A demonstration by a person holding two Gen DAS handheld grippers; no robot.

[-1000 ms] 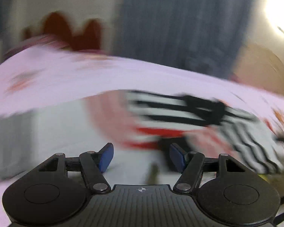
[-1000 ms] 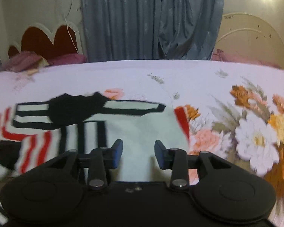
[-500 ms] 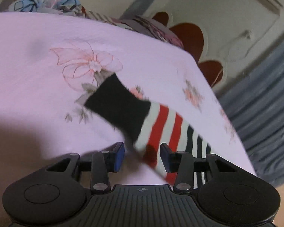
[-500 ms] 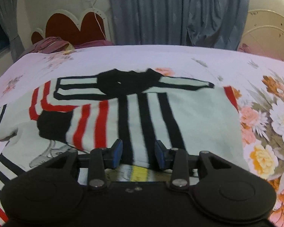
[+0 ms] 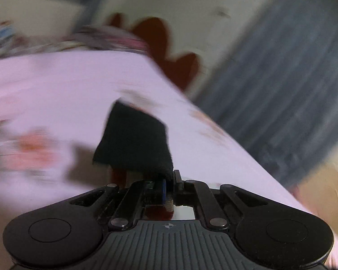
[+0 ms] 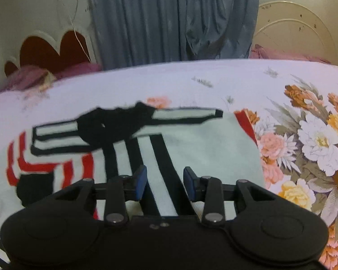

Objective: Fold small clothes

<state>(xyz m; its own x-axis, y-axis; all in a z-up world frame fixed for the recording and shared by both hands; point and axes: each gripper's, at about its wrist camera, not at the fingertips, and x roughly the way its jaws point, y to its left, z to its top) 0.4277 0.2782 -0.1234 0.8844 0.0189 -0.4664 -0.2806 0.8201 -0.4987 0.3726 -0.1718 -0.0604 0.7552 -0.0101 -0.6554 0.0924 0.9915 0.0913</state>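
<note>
A small knitted sweater (image 6: pixel 202 148), white with black and red stripes and a black collar (image 6: pixel 115 126), lies spread flat on the bed. In the left wrist view, which is blurred, my left gripper (image 5: pixel 170 180) is shut on the sleeve's black cuff (image 5: pixel 135 139). The cuff stands up off the sheet in front of the fingers, and a bit of red stripe shows under it. My right gripper (image 6: pixel 164 180) hovers over the sweater's lower middle, open, with striped cloth beneath the gap and nothing pinched.
The bed has a pale pink sheet (image 5: pixel 56 85) with big flowers printed at the right (image 6: pixel 315 139). A red heart-shaped headboard (image 6: pixel 51 51) and pillows (image 6: pixel 29 78) are at the far left. Grey curtains (image 6: pixel 169 20) and a cream headboard (image 6: pixel 293 38) stand behind.
My left gripper has shut on the black cuff and lifted it, swinging and rolling fast. The right gripper has drifted a little over the sweater and stays open.
</note>
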